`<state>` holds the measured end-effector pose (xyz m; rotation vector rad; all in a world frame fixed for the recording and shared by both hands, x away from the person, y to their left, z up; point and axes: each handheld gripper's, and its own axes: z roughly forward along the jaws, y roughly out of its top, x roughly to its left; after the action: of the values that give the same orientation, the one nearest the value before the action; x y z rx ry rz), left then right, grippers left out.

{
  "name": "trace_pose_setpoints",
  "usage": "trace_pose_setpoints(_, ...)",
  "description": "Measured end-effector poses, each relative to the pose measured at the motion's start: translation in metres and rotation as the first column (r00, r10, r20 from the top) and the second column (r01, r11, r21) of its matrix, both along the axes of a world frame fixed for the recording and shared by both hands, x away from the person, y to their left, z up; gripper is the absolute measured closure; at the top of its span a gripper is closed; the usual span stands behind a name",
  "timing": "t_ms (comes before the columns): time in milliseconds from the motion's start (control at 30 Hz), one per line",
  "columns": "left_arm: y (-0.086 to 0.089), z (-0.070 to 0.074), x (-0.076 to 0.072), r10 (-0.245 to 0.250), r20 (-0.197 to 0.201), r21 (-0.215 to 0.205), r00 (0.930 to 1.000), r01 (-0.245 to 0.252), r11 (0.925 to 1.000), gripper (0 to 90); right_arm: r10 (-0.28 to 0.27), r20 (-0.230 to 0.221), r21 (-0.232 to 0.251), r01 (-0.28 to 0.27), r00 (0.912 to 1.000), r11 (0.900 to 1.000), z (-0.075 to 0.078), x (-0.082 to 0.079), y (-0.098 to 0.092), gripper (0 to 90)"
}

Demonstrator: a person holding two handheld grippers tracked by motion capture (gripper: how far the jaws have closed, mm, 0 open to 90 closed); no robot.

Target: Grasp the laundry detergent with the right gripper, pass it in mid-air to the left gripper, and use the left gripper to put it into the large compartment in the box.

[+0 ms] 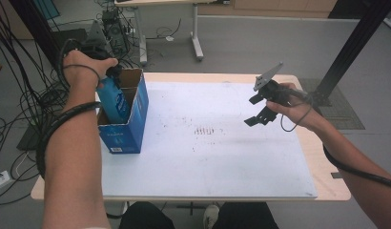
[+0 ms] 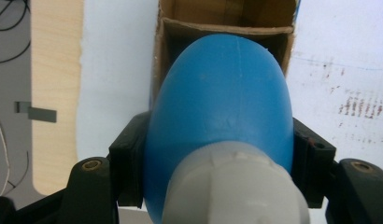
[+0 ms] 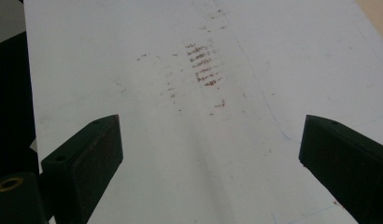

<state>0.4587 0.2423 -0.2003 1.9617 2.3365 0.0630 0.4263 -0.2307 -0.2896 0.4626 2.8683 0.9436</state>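
A blue plastic bottle [image 1: 112,99] with a pale grey cap [image 2: 231,186] hangs upright, its lower part inside an open-topped blue cardboard box [image 1: 131,133] at the table's left side. My left gripper [image 1: 112,76] is shut on the bottle just below the cap, one black jaw on each side. In the left gripper view the bottle [image 2: 222,102] points down into the brown inside of the box [image 2: 203,11]. My right gripper [image 1: 254,110] hovers above the right half of the white mat [image 1: 208,157], open, with nothing between its fingers [image 3: 82,158].
Reddish-brown smudges [image 1: 205,130] mark the middle of the mat. The wooden tabletop [image 1: 322,157] shows along the right and far edges. Cables [image 1: 22,100] and another table's legs [image 1: 196,43] lie on the floor beyond and to the left.
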Motion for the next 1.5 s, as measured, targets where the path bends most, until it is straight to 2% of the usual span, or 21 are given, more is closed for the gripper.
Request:
trace_pose_setpoints(267, -0.006, -0.034, 0.004, -0.019, -0.019, 0.003, 0.9996, 0.019, 0.9998, 35.8, -0.002, -0.011, -0.006, 0.002, 0.9999, 1.000, -0.005, 0.002, 0.002, 6.3)
trace_pose_setpoints(900, -0.008, -0.075, 0.001, -0.045, -0.021, 0.020, 0.9988, 0.045, 0.9988, 35.9, -0.012, -0.020, 0.001, 0.012, 0.9997, 1.000, -0.013, 0.004, -0.003, 6.4)
trace_pose_setpoints(1500, -0.008, -0.079, -0.006, -0.047, 0.002, 0.020, 0.9989, 0.047, 0.9987, 35.5, -0.017, -0.012, 0.010, 0.017, 0.9998, 1.000, -0.010, 0.000, -0.002, 6.4)
